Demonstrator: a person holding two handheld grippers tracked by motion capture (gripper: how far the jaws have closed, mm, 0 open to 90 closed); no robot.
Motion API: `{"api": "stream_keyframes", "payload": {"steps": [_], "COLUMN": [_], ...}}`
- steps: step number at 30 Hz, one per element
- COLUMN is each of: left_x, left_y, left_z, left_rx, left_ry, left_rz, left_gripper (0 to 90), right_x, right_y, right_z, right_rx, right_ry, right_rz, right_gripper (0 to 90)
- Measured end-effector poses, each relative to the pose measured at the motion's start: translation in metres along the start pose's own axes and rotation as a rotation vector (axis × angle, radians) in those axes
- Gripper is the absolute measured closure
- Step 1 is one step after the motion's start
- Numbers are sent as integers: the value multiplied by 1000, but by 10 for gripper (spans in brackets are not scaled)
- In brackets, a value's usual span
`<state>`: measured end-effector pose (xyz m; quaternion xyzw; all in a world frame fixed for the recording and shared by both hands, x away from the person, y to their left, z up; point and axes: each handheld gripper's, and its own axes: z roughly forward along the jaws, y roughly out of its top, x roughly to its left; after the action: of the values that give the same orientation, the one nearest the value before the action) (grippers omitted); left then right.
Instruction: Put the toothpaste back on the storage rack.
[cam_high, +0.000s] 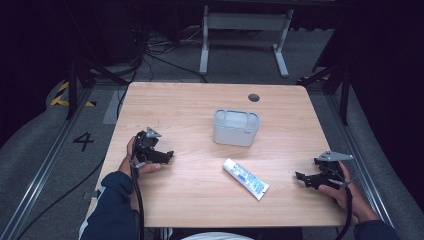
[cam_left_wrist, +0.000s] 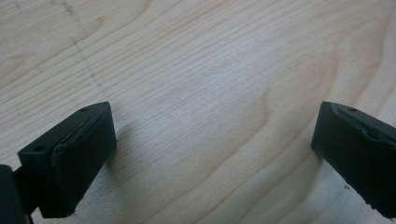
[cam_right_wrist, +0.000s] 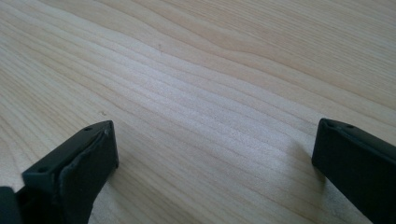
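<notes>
- The left gripper (cam_high: 167, 156) sits low at the person's left, fingers (cam_left_wrist: 70, 158) spread wide, gripping nothing.
- The right gripper (cam_high: 301, 178) is held low at the right, fingers (cam_right_wrist: 74, 172) likewise parted and empty.

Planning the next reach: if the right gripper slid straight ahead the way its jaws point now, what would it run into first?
Likely the toothpaste tube. The right gripper points left along the table, jaws open, with bare wood between them. Depth is hard to judge, so it might pass just beside the tube's near end.
</notes>
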<state>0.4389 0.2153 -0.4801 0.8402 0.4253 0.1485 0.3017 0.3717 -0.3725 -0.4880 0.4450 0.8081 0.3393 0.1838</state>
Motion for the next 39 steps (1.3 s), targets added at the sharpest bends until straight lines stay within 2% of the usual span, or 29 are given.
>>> {"api": "stream_keyframes", "payload": {"steps": [1, 2, 3, 4, 5, 6, 7, 8, 9, 10, 13, 14, 15, 21, 25, 28, 29, 31, 34, 39], "left_x": [-1, -1, -4, -6, -7, -10, -12, -14, -16, -18, -27, -31, -31, -53, -71, -87, -91, -104, -123, -152], "left_y": [1, 3, 3, 5, 5, 8, 9, 10, 12, 13, 18, 21, 21, 38, 53, 63, 66, 73, 81, 93], "left_z": [-2, -5, -7, -9, -10, -12, -12, -13, -14, -15, -18, -20, -20, -34, -38, -37, -37, -34, -27, -17], "left_rx": [25, 26, 21, 8, 3, 16, 8, 3, 7, 8, -1, -1, -1, -48, -71, -81, -77, -65, -53, -43], "left_ry": [-19, -18, -39, -63, -73, -67, -62, -79, -82, -82, -88, -108, -108, -142, -170, -207, -220, -242, -281, -341], "left_rz": [28, 62, 55, 80, 90, 100, 105, 118, 139, 143, 191, 206, 206, 293, 374, 426, 434, 488, 545, 618], "left_gripper": [9, 44, 134, 237, 275, 219, 169, 184, 220, 234, 216, 226, 227, 247, 255, 252, 249, 246, 241, 233], "right_x": [0, 0, 0, 0, 0, 0, 0, 0, 0, 0, 0, 0, 0, 0, 0, 0, 0, 0, 0, 0], "right_y": [0, 0, 0, 0, 1, 1, 1, 1, 1, 1, 1, 1, 1, 1, 1, 1, 1, 1, 0, 0], "right_z": [0, 0, 0, 0, 1, 1, 1, 1, 1, 1, 1, 1, 1, 1, 1, 1, 1, 1, 0, 0], "right_rx": [-1, 0, 0, 0, 1, 1, 1, 1, 1, 1, 1, 1, 1, 1, 1, 1, 0, 0, 0, 0], "right_ry": [2, 3, 5, 5, 8, 9, 10, 10, 10, 9, 9, 9, 9, 10, 10, 10, 9, 8, 7, 7], "right_rz": [-1, -2, -2, -2, -3, -6, -7, -7, -7, -6, -6, -7, -7, -6, -6, -6, -5, -4, -3, -3], "right_gripper": [6, 6, 6, 6, 6, 6, 6, 6, 6, 6, 6, 6, 6, 6, 6, 6, 6, 6, 6, 6]}}
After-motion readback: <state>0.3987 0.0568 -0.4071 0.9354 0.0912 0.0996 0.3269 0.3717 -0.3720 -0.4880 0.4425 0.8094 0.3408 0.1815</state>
